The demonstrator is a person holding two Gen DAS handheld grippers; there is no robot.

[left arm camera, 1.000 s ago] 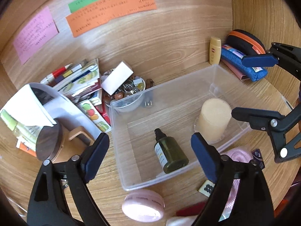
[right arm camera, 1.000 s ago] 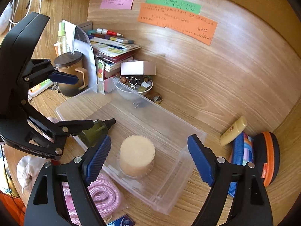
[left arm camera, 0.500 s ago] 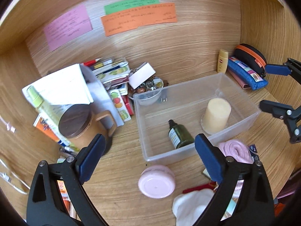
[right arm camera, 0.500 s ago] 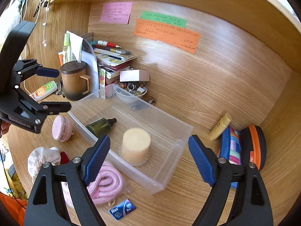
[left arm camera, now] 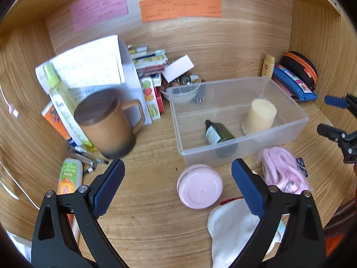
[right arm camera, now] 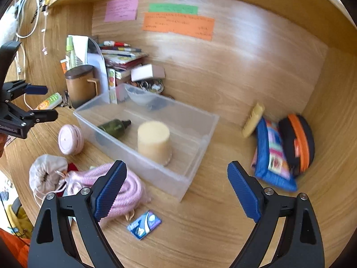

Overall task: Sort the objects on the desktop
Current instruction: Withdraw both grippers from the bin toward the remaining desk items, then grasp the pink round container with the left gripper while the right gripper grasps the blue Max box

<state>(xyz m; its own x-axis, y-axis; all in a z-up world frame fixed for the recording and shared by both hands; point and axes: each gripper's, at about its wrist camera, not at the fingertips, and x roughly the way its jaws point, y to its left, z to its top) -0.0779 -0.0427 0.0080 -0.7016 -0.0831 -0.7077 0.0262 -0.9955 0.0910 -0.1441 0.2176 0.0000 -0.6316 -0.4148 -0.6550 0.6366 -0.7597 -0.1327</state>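
Both my tools are empty over the wooden desk. My left gripper has its blue pads spread wide with nothing between them; my right gripper has its jaws opening wider at this moment, also with nothing between them. The clear rectangular plastic bin sits ahead and slightly right of the left tool, and directly ahead of the right one. Inside it I count one dark green glass bottle lying on its side and one cream cylindrical candle standing upright. Still loose on the desk: one round pink lidded tin just ahead between my left pads, one coil of pink cord touching my right tool's left pad in view, one white cloth pouch further left of it, and one small blue packet just ahead of the right tool. My judgement: the next pick is the pink tin, since it lies closest to my left tool. To do it well I should come down square over it and close across its full width on the rim, not the lid top, then lift clear of the bin wall before carrying it over. Two items binned, at least four nearby left.
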